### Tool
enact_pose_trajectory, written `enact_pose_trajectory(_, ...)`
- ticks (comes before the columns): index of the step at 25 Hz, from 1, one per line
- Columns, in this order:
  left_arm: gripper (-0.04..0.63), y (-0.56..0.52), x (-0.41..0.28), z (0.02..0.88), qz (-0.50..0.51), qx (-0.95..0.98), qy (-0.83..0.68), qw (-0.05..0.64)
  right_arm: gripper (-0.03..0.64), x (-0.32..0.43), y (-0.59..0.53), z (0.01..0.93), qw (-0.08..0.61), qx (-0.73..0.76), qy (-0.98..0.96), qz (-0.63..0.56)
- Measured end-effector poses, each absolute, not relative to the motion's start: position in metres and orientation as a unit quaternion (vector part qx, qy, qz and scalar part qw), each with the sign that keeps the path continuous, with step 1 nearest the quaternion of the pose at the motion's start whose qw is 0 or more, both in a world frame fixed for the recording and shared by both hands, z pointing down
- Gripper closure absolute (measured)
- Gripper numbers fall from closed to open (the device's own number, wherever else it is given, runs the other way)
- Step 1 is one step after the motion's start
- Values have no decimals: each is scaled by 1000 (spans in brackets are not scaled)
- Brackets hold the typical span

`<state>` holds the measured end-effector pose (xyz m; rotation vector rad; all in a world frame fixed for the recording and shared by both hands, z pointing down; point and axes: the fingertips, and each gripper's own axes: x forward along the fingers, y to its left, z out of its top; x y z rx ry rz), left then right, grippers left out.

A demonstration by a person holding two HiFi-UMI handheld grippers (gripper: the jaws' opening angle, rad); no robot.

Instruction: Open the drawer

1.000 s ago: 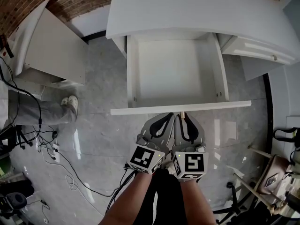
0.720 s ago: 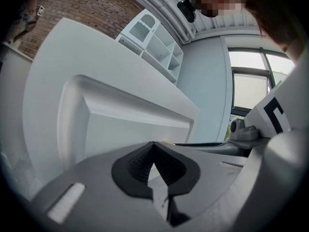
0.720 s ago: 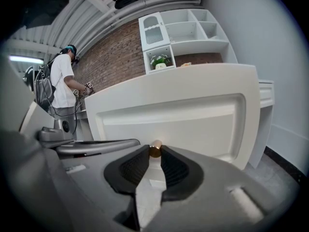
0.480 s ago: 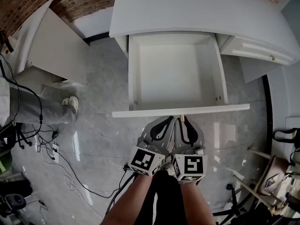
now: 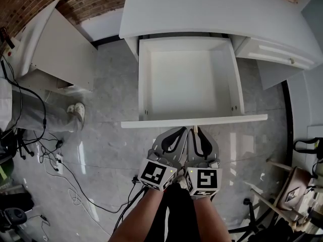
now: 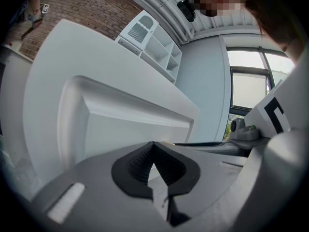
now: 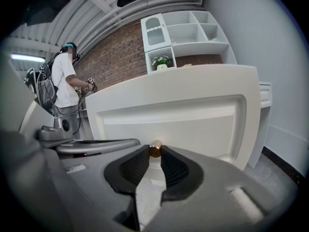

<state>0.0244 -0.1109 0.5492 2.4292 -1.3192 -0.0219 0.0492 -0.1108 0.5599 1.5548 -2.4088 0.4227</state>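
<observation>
The white, panel-fronted drawer (image 5: 184, 79) stands pulled well out from the bench (image 5: 202, 9), at twelve o'clock. The right gripper (image 7: 155, 153) pinches its brass knob (image 7: 155, 148). The left gripper (image 6: 153, 145), just at its nine o'clock, has its jaws together.

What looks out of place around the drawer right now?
Nothing stands out. The drawer sits square and empty, its front intact, the right gripper shut on its knob. Only loose cables sprawl on the floor at left.
</observation>
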Motion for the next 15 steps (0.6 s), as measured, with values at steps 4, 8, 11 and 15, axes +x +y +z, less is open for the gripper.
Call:
enact_pose_trajectory(4,604,-108,24,549,-10,862,-471,187,545,49,-108,559,122,531,-826,142)
enact_pose_trajectory(8,604,-109,24,549,-10,862,-472,187,545,48,-110,559,124,530,-827,139)
enact_pose_trajectory(11,604,-108,24,550,-7,862,-472,186,541,49,-110,560,123,532,-826,138)
enact_pose_trajectory(15,595,-105,27,549,5,870,-461,176,540,51,-108,559,130,529,-829,126)
